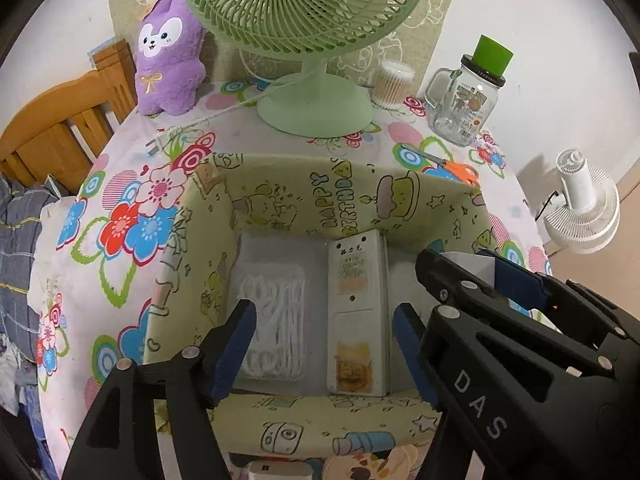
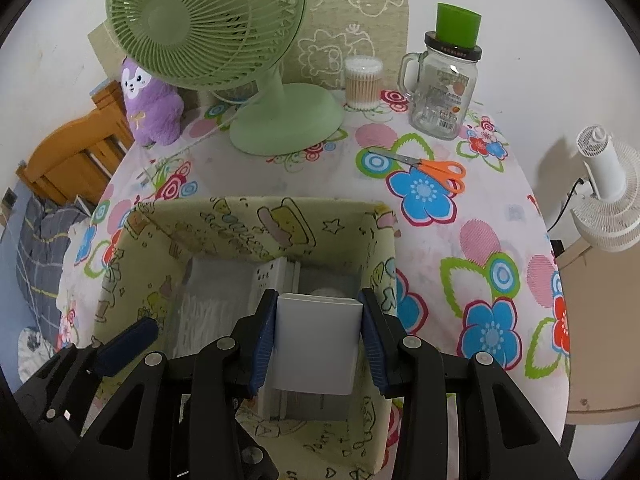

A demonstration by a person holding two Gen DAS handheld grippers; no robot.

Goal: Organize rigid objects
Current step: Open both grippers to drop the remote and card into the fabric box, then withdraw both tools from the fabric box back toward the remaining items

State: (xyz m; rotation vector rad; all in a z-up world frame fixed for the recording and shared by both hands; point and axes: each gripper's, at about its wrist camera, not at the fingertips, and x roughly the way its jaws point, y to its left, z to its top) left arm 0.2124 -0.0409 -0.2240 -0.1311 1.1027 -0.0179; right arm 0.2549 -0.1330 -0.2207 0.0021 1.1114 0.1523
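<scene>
I see the storage box (image 1: 280, 208) open at the top, so I can enter from above. Inside, the bag of white sticks (image 1: 276, 320) fills the left part and the long white box (image 1: 358, 320) stands in the middle; only the right part has free floor. My right gripper (image 2: 320, 340) holds the white block (image 2: 316, 344) over this gap. Behind, at the table's far edge, the green fan (image 1: 308, 40) blocks the way.

The left gripper (image 1: 324, 344) hangs with its fingers spread over a yellow cartoon-print box (image 1: 280, 200). Inside lie a clear packet of white picks (image 1: 272, 320) at left and a white remote (image 1: 358, 316) beside it. The right gripper (image 1: 476, 276) reaches in from the right, clamping a white block (image 1: 468, 262). A green fan (image 1: 308, 40) stands beyond.
</scene>
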